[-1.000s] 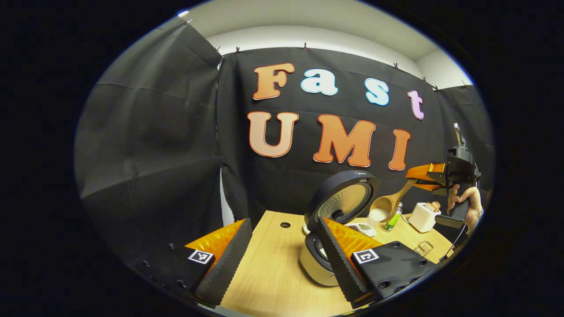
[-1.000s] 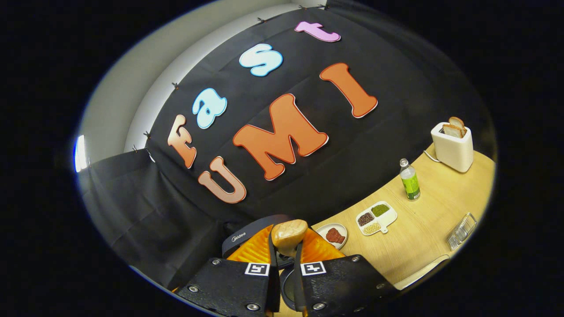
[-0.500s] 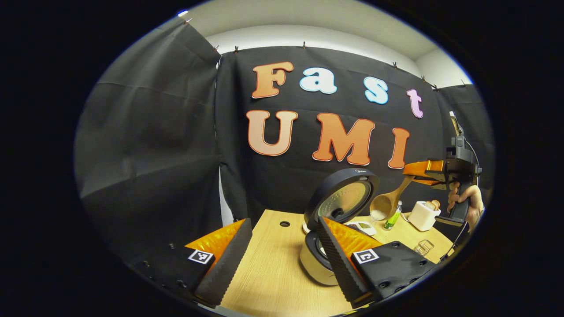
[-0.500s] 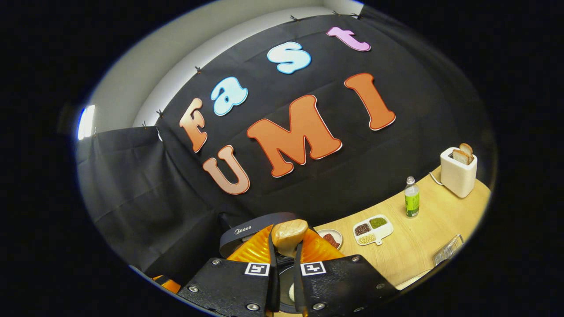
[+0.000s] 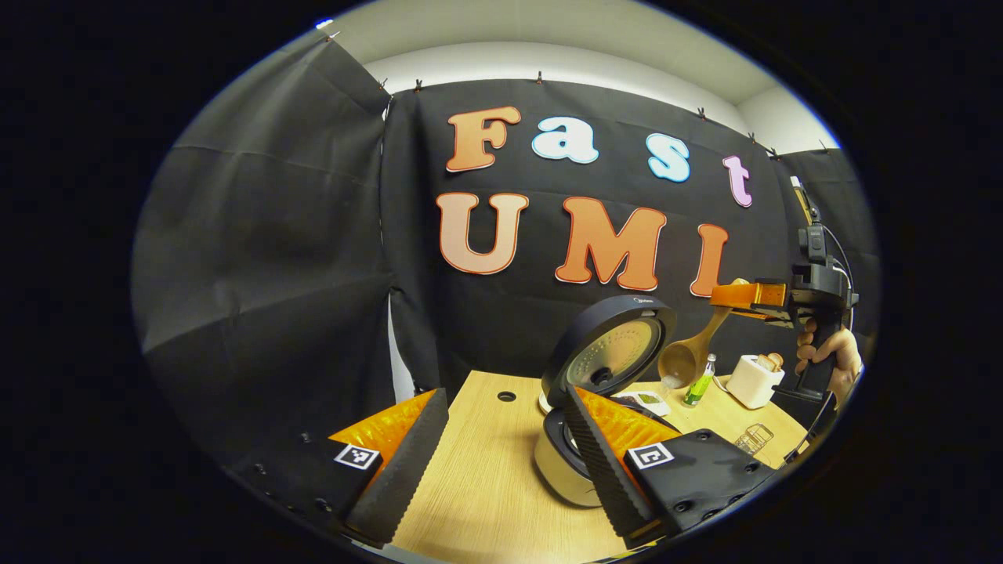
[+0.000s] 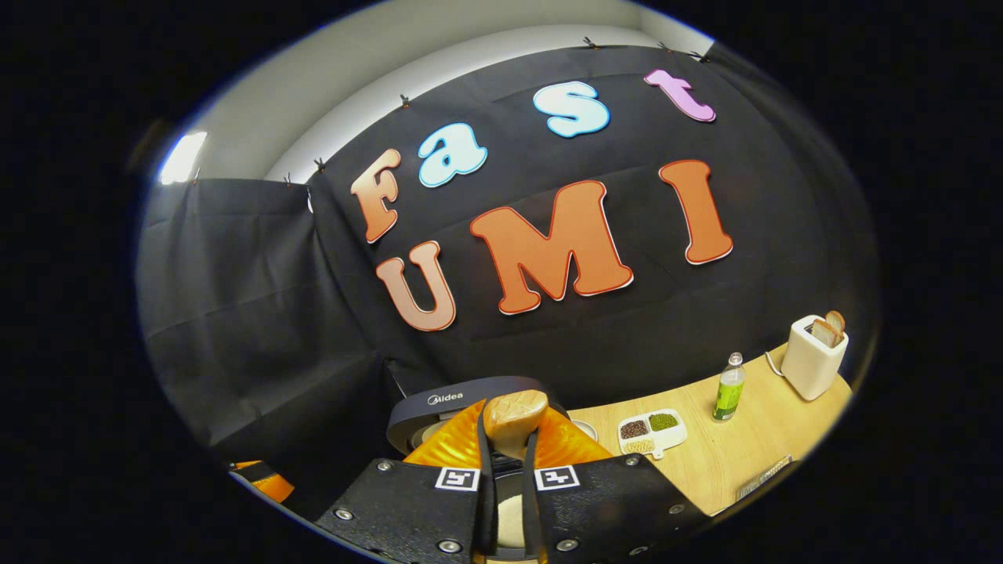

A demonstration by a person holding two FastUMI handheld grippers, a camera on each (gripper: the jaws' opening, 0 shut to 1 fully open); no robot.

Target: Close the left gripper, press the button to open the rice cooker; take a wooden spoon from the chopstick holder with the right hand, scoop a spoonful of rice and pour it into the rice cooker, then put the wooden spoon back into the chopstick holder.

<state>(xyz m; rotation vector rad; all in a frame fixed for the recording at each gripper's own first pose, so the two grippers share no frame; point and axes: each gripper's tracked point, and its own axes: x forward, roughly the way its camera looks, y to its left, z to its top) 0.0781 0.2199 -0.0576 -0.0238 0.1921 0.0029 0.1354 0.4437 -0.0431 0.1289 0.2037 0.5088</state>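
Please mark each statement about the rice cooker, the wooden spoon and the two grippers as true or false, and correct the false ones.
1. The rice cooker has its lid raised. True.
2. The right gripper holds the wooden spoon. True.
3. The left gripper is shut on the lid. False: its fingers stand apart and grip nothing.
4. The spoon's bowl is full of red beans. False: a little white rice lies in it.
5. A green bottle stands on the table between the toaster and the divided dish. True.
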